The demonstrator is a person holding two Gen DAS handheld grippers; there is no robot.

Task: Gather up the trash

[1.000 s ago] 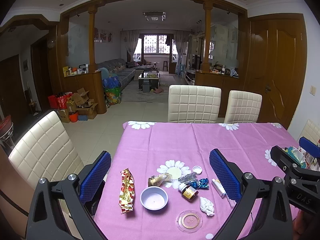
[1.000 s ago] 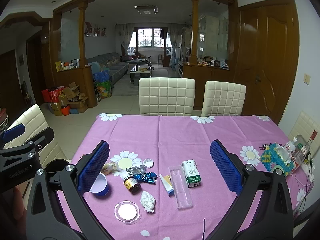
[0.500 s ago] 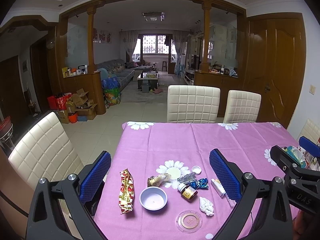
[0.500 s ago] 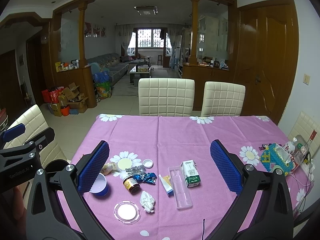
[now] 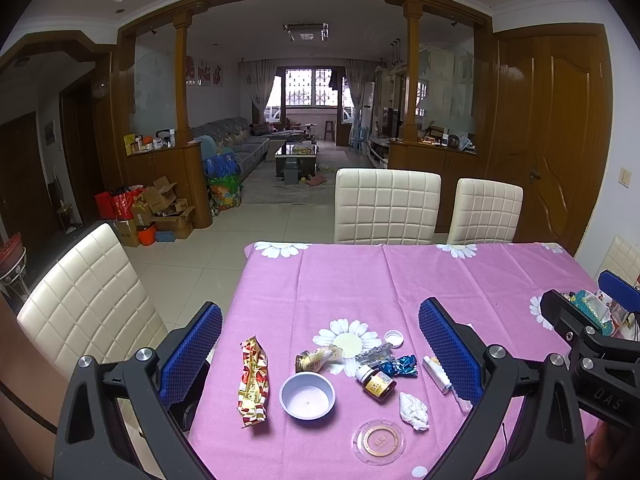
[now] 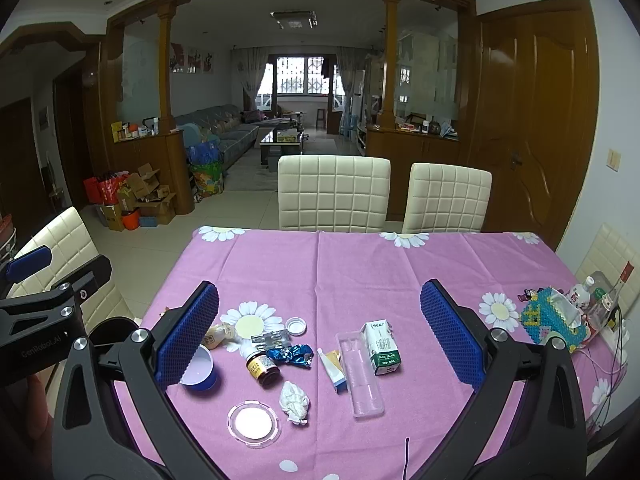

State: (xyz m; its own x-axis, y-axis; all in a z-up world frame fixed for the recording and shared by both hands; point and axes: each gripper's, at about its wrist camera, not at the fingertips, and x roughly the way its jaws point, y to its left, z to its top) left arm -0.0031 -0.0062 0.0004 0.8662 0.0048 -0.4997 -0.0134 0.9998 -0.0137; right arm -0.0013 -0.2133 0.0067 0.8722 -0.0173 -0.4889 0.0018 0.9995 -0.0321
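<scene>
The left gripper hangs above the bench with its blue pads spread wide, holding and touching nothing; the right gripper is spread just as wide and also empty. Taking the small bowl as the landmark: the red snack wrapper lies just left of it; the brown bottle and blue foil wrapper lie to its right; the crumpled tissue lies further right and nearer; the milk carton stands well to the right. Compared with a second ago, nothing on the bench has shifted and both grippers hover as they did.
</scene>
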